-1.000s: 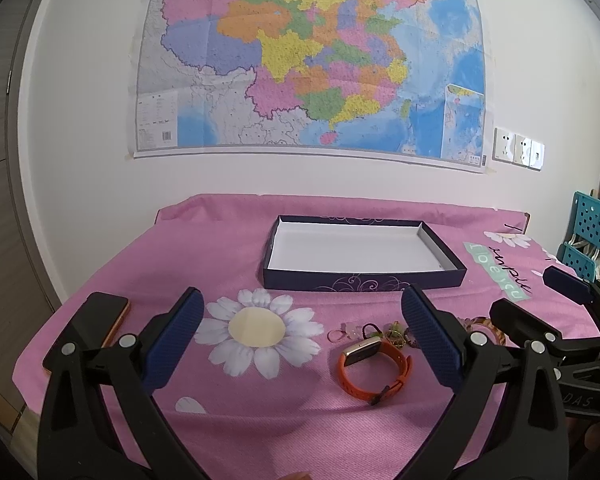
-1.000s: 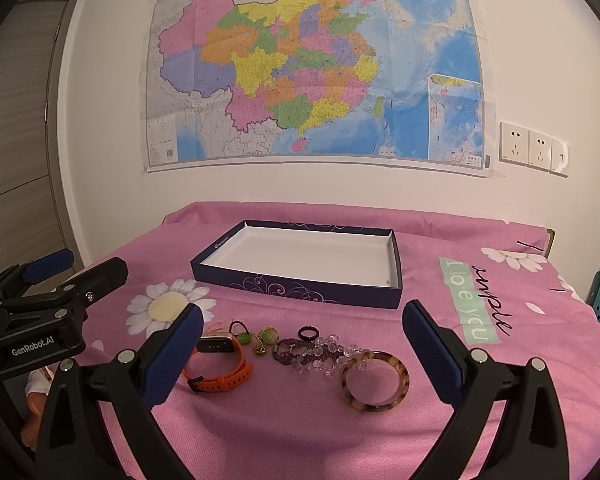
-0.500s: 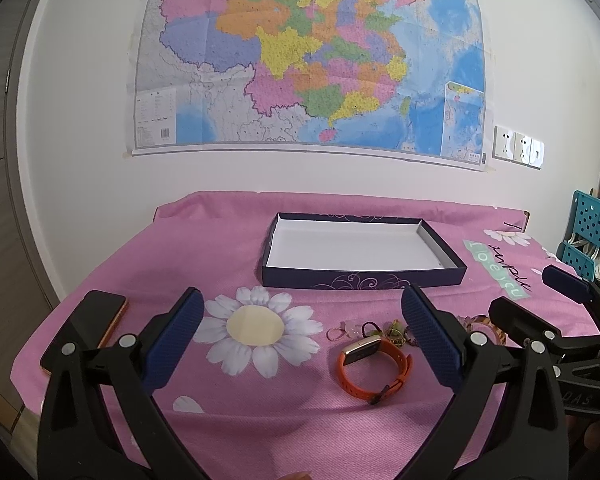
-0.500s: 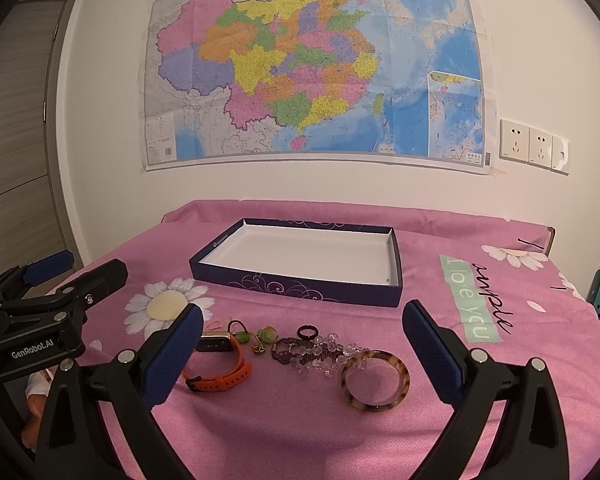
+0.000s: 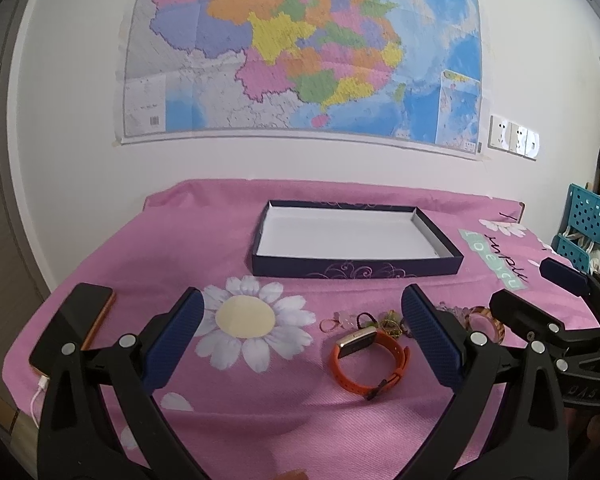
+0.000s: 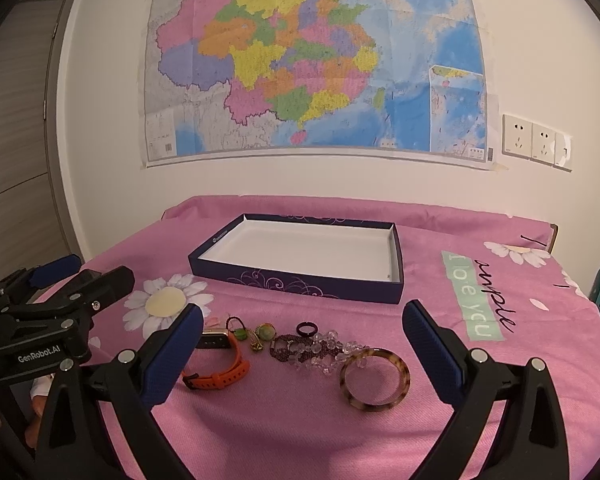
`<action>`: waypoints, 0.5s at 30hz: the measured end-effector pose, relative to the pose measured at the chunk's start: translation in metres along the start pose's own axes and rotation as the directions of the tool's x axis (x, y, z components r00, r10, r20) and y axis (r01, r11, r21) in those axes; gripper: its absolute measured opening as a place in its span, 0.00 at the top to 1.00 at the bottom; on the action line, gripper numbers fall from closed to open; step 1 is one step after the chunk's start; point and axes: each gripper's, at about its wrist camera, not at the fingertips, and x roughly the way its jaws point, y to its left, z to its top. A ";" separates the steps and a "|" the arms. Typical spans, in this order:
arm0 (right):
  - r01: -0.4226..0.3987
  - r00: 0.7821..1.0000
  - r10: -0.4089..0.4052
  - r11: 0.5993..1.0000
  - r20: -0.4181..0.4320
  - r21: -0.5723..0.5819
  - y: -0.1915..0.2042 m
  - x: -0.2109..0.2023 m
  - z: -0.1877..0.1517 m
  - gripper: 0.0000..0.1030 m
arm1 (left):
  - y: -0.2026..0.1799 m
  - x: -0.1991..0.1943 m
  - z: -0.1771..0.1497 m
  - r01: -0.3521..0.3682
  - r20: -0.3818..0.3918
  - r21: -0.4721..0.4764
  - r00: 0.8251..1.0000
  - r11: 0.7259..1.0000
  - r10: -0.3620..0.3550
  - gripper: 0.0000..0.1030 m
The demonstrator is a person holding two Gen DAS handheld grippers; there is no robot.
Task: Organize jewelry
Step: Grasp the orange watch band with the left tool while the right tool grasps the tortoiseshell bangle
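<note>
A row of jewelry lies on the pink cloth in front of a shallow dark-blue box [image 6: 300, 282] with a white, bare floor. From left: an orange watch [image 6: 220, 378] [image 5: 370, 364], small green charms [image 6: 266, 331], a dark ring [image 6: 306, 328], a purple and clear bead bracelet [image 6: 312, 352], and a tortoiseshell bangle [image 6: 375, 379]. My right gripper [image 6: 300, 340] hovers open above the row, holding nothing. My left gripper [image 5: 302, 328] is open too, just left of the watch. A thin pink ring [image 5: 329, 325] lies near the daisy print.
A black phone [image 5: 74, 328] with a white cable sits at the table's left edge. A teal basket rack [image 5: 584, 232] stands to the right of the table. The wall with a map [image 6: 312, 68] and sockets [image 6: 536, 142] closes the far side.
Both views have crept slightly; the jewelry and the box stay where they were, and both grippers remain open.
</note>
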 end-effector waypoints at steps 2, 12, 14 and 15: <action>0.001 1.000 -0.001 1.000 -0.020 0.003 -0.005 0.002 0.000 0.06 | 0.000 0.007 -0.002 0.012 -0.026 0.002 1.000 1.000 -0.012 0.05; 0.051 0.986 -0.048 0.999 -0.158 0.014 -0.055 0.042 -0.021 0.07 | -0.004 0.056 -0.023 0.096 -0.223 0.022 0.971 0.995 -0.089 0.05; 0.039 0.982 -0.034 0.999 -0.185 0.023 -0.062 0.048 -0.024 0.09 | -0.007 0.066 -0.027 0.113 -0.257 0.034 0.961 0.993 -0.101 0.06; 0.030 0.978 -0.022 0.999 -0.207 0.037 -0.067 0.052 -0.025 0.11 | -0.008 0.069 -0.028 0.124 -0.270 0.032 0.956 0.992 -0.111 0.08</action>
